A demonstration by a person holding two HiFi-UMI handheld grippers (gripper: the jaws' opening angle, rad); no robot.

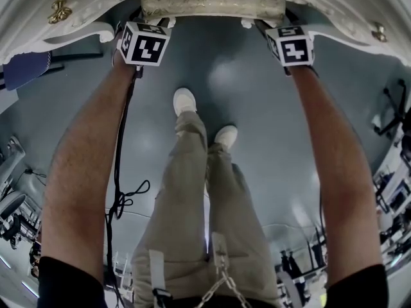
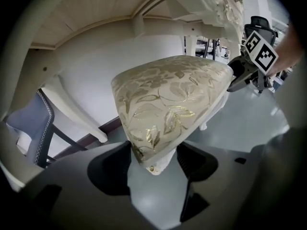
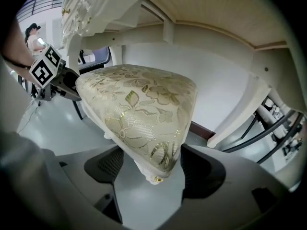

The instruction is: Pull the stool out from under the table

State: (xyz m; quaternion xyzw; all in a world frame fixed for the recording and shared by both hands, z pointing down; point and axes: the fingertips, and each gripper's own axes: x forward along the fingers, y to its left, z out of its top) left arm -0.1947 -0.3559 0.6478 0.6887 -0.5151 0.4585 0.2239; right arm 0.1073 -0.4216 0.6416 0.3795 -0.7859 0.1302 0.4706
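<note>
The stool, a white frame with a gold floral cushion, stands under the white carved table, and only its near edge shows in the head view. My left gripper is at the stool's left near corner and my right gripper at its right near corner. Each cushion corner pokes down between wide-spread jaws, and I see no pad pressing on it. The marker cubes hide the fingertips in the head view. The right gripper also shows in the left gripper view, and the left gripper in the right gripper view.
The person's legs and white shoes stand on the grey floor just behind the stool. A black cable trails on the left. White table legs flank the stool. A blue chair is left, office chairs right.
</note>
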